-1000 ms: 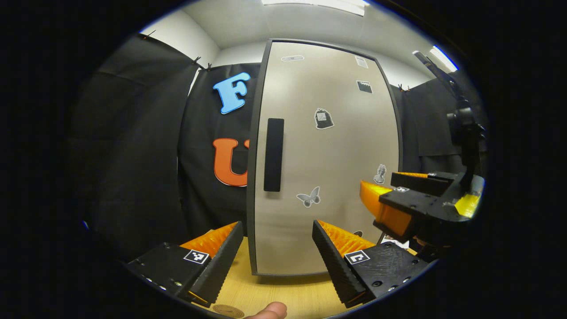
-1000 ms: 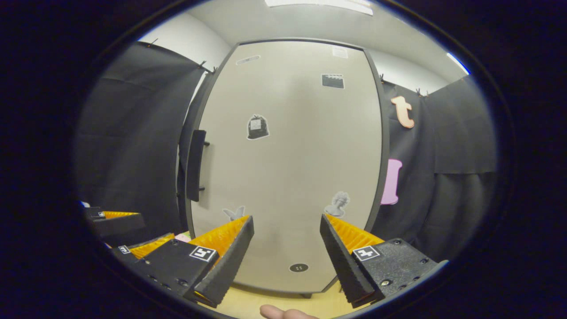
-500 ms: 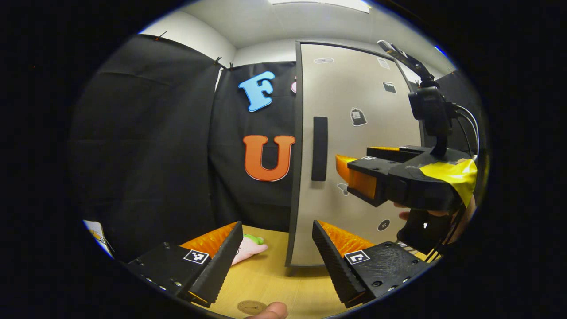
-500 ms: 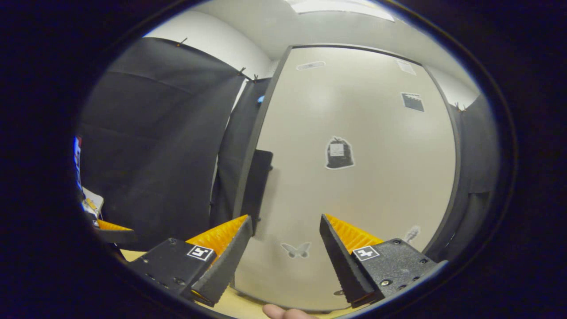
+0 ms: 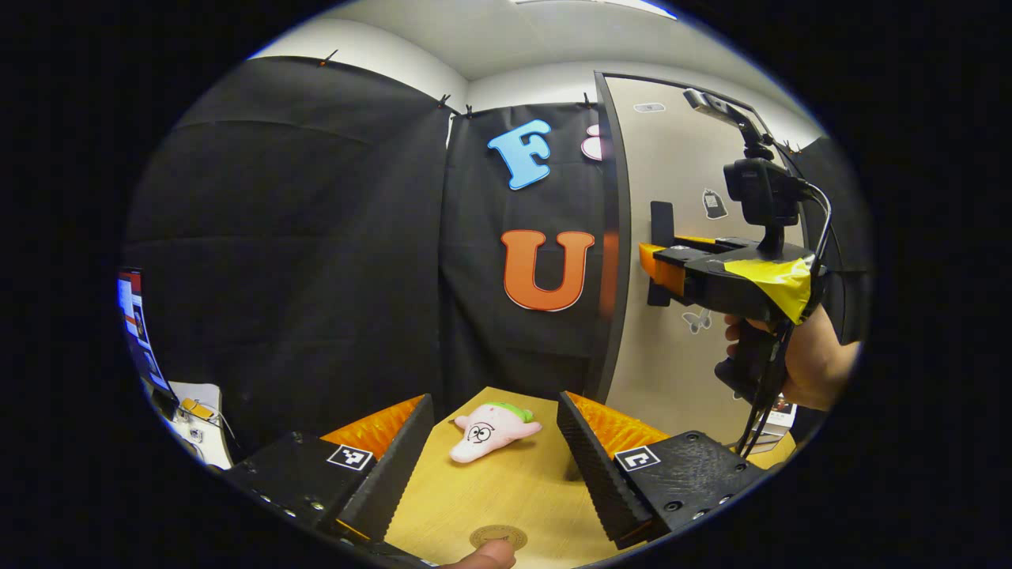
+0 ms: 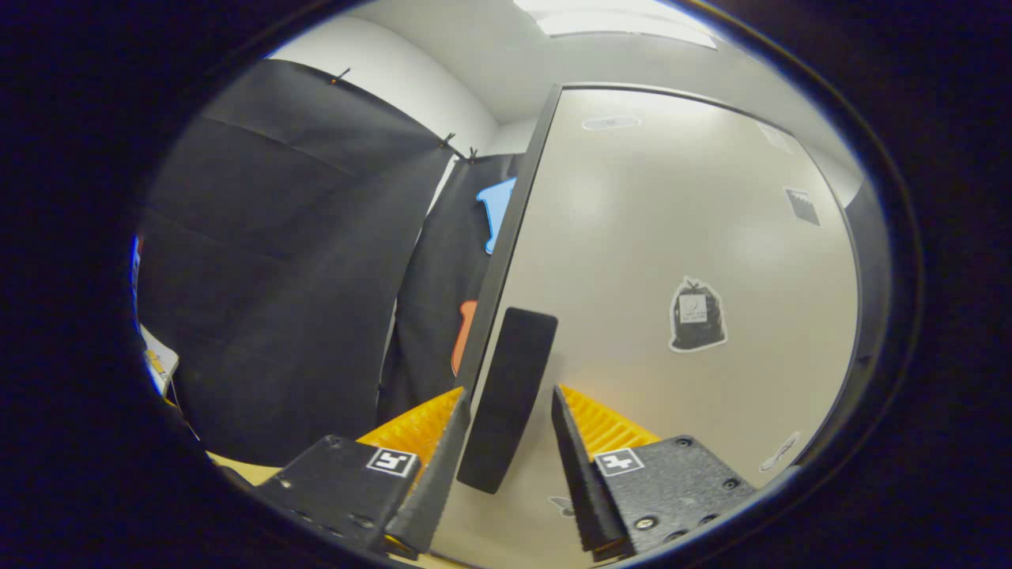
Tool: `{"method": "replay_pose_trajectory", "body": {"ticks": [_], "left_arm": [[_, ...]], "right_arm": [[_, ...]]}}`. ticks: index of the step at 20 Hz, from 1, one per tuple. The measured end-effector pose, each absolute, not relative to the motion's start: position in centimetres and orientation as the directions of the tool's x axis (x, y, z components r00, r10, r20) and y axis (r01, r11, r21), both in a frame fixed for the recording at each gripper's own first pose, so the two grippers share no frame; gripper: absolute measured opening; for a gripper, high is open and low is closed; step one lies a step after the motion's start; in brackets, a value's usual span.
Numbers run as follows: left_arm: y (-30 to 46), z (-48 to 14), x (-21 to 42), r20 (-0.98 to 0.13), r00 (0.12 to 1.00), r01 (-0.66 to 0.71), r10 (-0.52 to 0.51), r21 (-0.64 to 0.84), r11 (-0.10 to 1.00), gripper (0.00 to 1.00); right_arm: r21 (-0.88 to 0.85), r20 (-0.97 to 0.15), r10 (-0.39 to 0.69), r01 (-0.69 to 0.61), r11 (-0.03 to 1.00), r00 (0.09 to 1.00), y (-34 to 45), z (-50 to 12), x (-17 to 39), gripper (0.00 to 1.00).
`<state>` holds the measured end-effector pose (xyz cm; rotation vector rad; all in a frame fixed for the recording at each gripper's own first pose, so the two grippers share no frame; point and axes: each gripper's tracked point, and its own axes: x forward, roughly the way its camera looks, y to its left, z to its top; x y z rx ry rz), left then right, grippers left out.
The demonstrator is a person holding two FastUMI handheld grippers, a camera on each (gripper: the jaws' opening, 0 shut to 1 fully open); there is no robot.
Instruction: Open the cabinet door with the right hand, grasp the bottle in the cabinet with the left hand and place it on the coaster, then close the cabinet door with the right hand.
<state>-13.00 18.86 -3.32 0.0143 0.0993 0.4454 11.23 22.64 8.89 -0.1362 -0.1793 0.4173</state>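
Observation:
The cabinet door (image 6: 672, 237) is closed, pale with small stickers, and hides whatever is inside. Its dark upright handle (image 6: 510, 395) stands between the fingers of my right gripper (image 6: 510, 391), which is open: the fingers flank the handle closely, with a sliver of door showing beside the right one. In the left gripper view, a hand (image 5: 791, 363) holds the right gripper (image 5: 647, 265) against the handle (image 5: 660, 229) on the door (image 5: 680, 371). My left gripper (image 5: 494, 399) hangs open over the wooden table (image 5: 522, 490) with nothing between its fingers. A round coaster (image 5: 498, 537) lies on the table below it.
A pink plush toy (image 5: 494, 431) lies on the table ahead of the left gripper, left of the cabinet. A thumb tip (image 5: 484, 557) shows at the bottom edge by the coaster. A screen and papers (image 5: 158, 363) sit at far left.
My right gripper moved left and up to the handle, and its fingers narrowed around it. My left gripper swung left, bringing the plush toy and coaster into fuller view.

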Motion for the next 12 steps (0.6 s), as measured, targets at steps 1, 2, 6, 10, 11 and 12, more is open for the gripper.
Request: {"method": "replay_pose_trajectory", "body": {"ticks": [1, 2, 6, 10, 11, 12], "left_arm": [[19.0, -3.5, -13.2, -0.097, 0.897, -0.430, 0.431, 0.036, 0.902, 0.95], [19.1, -3.6, -13.2, -0.104, 0.897, -0.429, 0.430, 0.035, 0.903, 0.95], [19.2, -3.7, -13.0, -0.103, 0.904, -0.414, 0.415, 0.028, 0.910, 0.95], [19.0, -4.0, -12.8, -0.107, 0.918, -0.382, 0.381, 0.017, 0.924, 0.95], [19.0, -4.2, -12.7, -0.112, 0.922, -0.371, 0.371, 0.014, 0.928, 0.95], [19.0, -4.6, -12.5, -0.119, 0.923, -0.366, 0.365, 0.014, 0.931, 0.95]], "right_arm": [[-0.156, 0.135, 0.399, -0.378, 0.913, 0.907, 22.8, 8.5, 11.6, 0.52], [-0.146, 0.129, 0.400, -0.382, 0.913, 0.907, 22.7, 8.7, 11.1, 0.42], [-0.133, 0.081, 0.426, -0.414, 0.901, 0.901, 22.9, 8.2, 10.8, 0.29], [-0.105, 0.038, 0.467, -0.461, 0.881, 0.884, 22.8, 8.1, 9.8, 0.25], [-0.095, 0.032, 0.478, -0.473, 0.876, 0.878, 22.7, 8.0, 9.2, 0.25], [-0.105, 0.029, 0.487, -0.482, 0.870, 0.873, 22.5, 8.2, 8.3, 0.24]]}}
